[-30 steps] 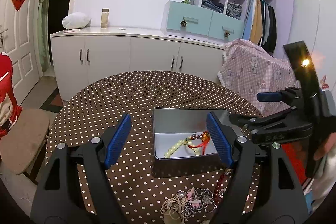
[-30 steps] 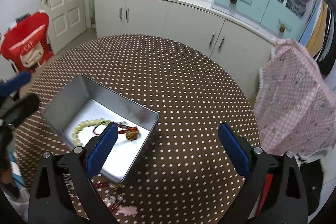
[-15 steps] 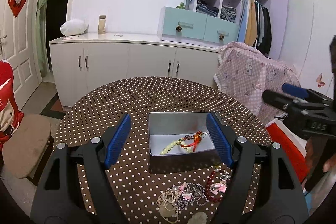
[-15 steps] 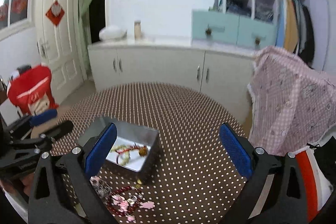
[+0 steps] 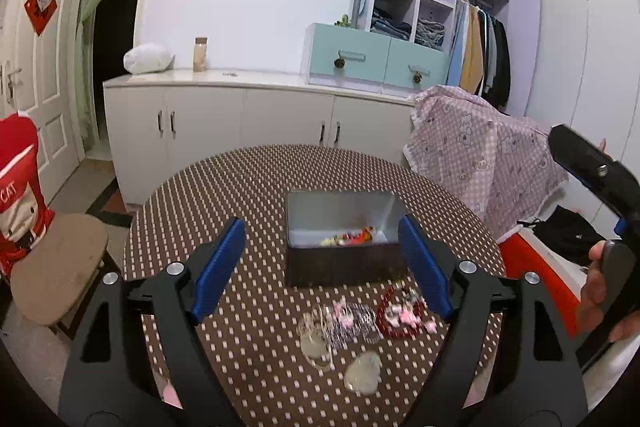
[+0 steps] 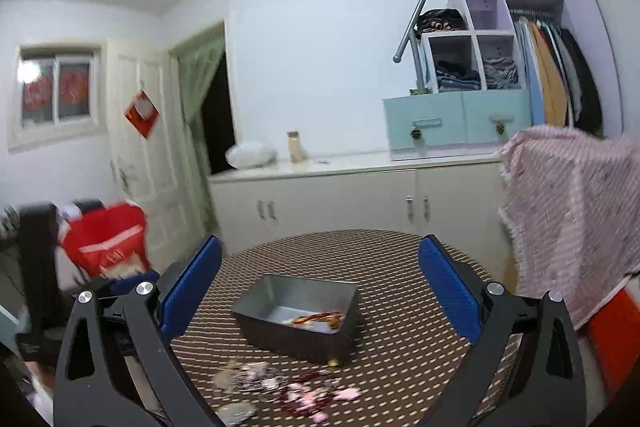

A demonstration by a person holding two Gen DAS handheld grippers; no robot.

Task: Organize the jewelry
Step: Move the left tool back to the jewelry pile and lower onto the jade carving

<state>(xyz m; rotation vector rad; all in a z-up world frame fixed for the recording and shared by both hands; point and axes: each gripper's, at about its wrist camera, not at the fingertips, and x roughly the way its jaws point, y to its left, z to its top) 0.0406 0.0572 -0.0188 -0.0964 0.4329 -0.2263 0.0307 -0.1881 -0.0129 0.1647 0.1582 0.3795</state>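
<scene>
Pulled back from the round table with the brown white-dotted cloth (image 5: 260,195), both of them, so that the loose heap of tangled chains, dark red beads and pink charms (image 5: 360,315) now shows whole in front of the rectangular grey metal tin (image 5: 340,203), where before only its edge peeped in. Tilted up toward level too, the right gripper (image 6: 320,287), taking in wall and ceiling. Blue-padded, black-framed left gripper (image 5: 322,267) hanging above the near side of the cloth, jaws opening, nothing between them. Right jaws spread wide, likewise holding nothing. Inside the tin, a string of pale green beads with a red-orange cord piece (image 5: 352,237) (resting on the floor of it, toward the near wall). Heap lying just beside the tin's near wall, on the bare cloth. Right hand (image 5: 600,287) visible at the left view's edge, wrapped round its black handle.
</scene>
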